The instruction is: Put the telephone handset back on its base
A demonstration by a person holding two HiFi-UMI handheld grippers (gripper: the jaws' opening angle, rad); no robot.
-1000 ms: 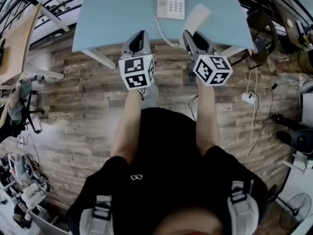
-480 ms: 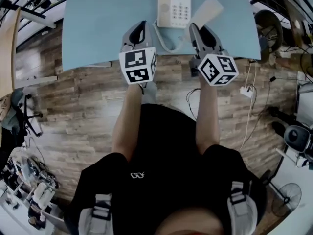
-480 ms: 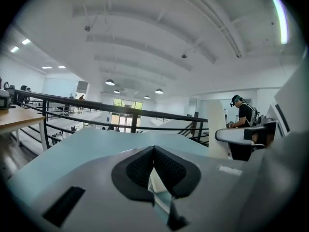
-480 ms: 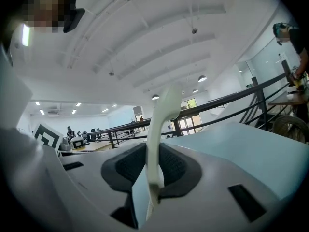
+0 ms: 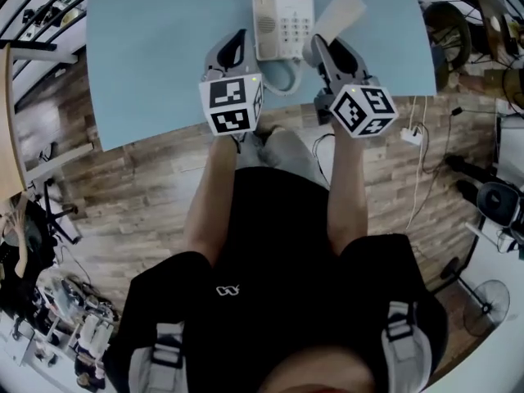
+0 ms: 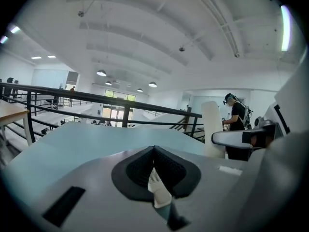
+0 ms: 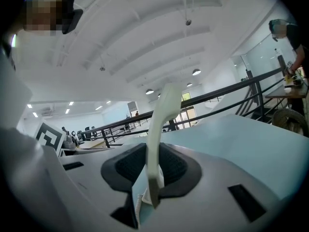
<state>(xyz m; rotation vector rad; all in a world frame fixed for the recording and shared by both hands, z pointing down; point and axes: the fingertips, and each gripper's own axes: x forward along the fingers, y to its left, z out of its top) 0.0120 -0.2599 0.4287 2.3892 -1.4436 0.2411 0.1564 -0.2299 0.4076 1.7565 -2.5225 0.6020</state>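
The white telephone base point(image 5: 282, 21) with its keypad lies at the far middle of the light blue table point(image 5: 155, 47). Its cord point(image 5: 281, 79) loops off its near edge. My right gripper point(image 5: 316, 44) is shut on the cream handset point(image 5: 339, 13), which sticks up and away just right of the base. In the right gripper view the handset point(image 7: 162, 120) rises from between the jaws of the right gripper point(image 7: 153, 154). My left gripper point(image 5: 237, 39) hovers left of the base, its jaws together and empty. The left gripper view shows the left gripper point(image 6: 153, 151) and the handset point(image 6: 213, 128) upright to the right.
The table's near edge runs just under both grippers, with wooden floor point(image 5: 139, 178) below. A power strip point(image 5: 410, 136) and cables lie on the floor to the right, a fan point(image 5: 483, 330) farther back. A black railing point(image 6: 72, 96) stands beyond the table, and a person point(image 6: 236, 115) stands far off.
The person has stepped up to the table. Both grippers now reach over its near edge beside the telephone base, the right one still carrying the handset.
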